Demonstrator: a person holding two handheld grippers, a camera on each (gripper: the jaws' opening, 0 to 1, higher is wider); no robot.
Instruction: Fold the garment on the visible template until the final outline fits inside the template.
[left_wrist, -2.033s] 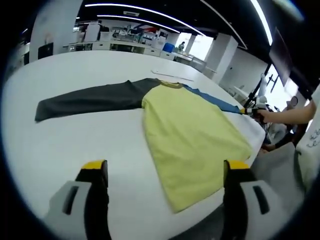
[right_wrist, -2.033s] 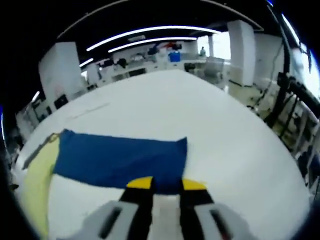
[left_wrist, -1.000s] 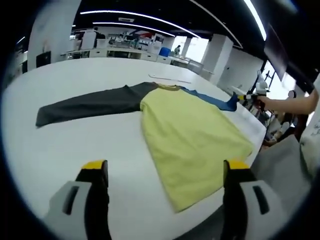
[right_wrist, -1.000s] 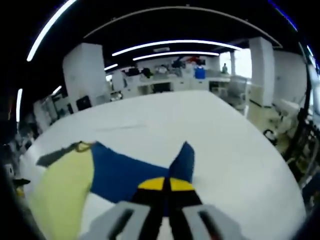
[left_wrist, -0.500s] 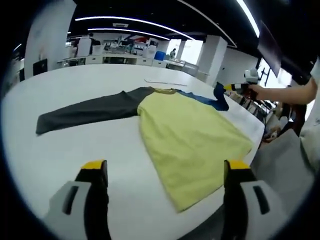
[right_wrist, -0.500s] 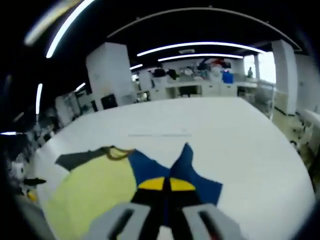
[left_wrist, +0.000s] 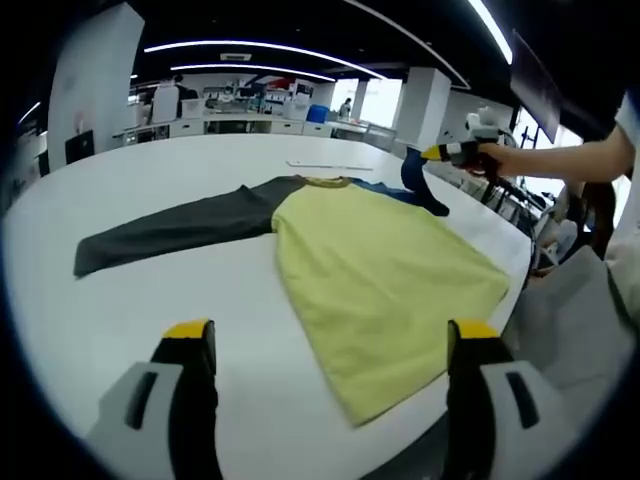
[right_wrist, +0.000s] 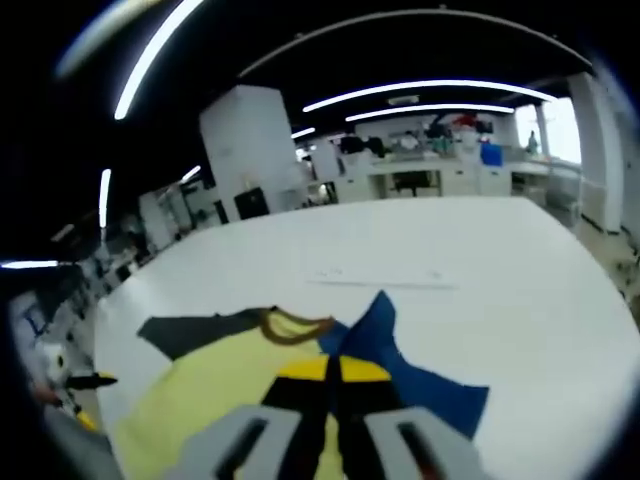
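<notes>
Right side: a person's forearm (left_wrist: 560, 160) extends level across the far edge of the tabletop (left_wrist: 130, 300), the hand carrying the right tool (right_wrist: 328, 372) above the garment's collar end. In the right gripper view its yellow-tipped jaws are pressed together, pinching the cuff of the blue sleeve (right_wrist: 372, 322), which stands up in a peak between them. In the left gripper view the same sleeve hangs from that tool, lifted off the surface and drawn over the garment's far shoulder.

Left side: the left tool (left_wrist: 330, 345) is held low over the near tabletop, jaws spread wide, holding and touching nothing.

The garment (left_wrist: 380, 270) lies flat on the white tabletop, yellow body (left_wrist: 390, 290) toward the near right edge. The grey sleeve (left_wrist: 180, 222) is stretched out fully to the left.
</notes>
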